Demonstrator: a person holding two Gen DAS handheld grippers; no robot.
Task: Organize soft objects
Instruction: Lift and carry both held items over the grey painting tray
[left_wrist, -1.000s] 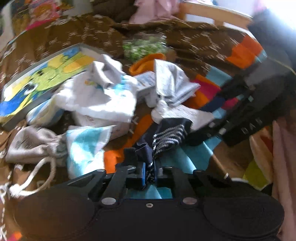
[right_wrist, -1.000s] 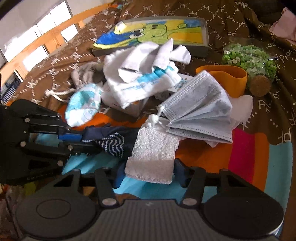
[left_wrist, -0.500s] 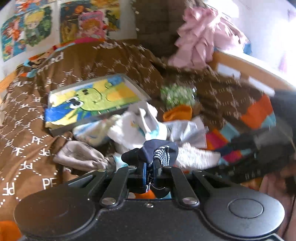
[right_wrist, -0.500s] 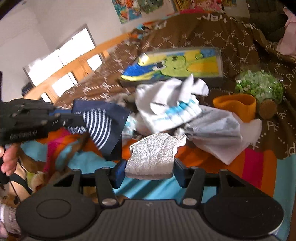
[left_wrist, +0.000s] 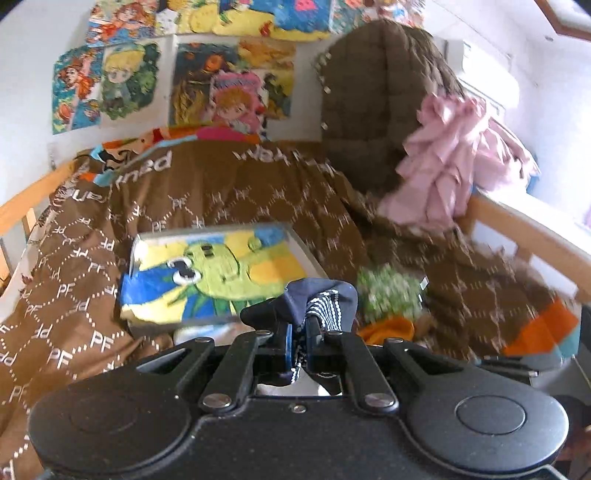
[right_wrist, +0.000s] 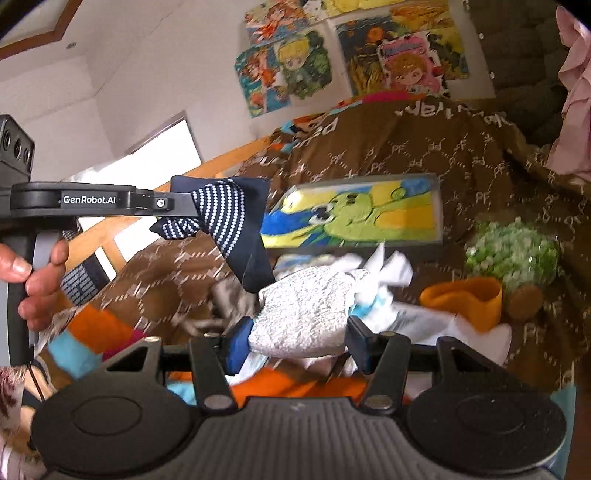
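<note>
Both grippers are holding soft items up off the bed, which looks like a way of separating single pieces from the jumbled pile so each can be sorted on its own. The left gripper (left_wrist: 298, 341) is pinching a navy sock (left_wrist: 317, 301) with its jaws nearly touching, only a thin fold of fabric between them; gripped at one bunched edge, the sock is hanging free in the air, its body drooping below the fingers in the right wrist view (right_wrist: 236, 221). It is dark navy with bands of small white dots, crumpled and limp. The right gripper (right_wrist: 295, 345) is standing about half open, its pads pressing the two sides of a white fuzzy pad (right_wrist: 306, 317), a thick, nubbly, roughly rectangular piece wide enough to keep the jaws apart. Below them, the remaining pile is lying on the brown patterned bedcover (left_wrist: 74, 295): a white and blue cloth (right_wrist: 384, 273), an orange band (right_wrist: 465, 299) and a jar of green beads (right_wrist: 513, 251), with a cartoon picture box (left_wrist: 218, 273) just behind. A person's hand (right_wrist: 33, 284) is gripping the left tool's handle.
</note>
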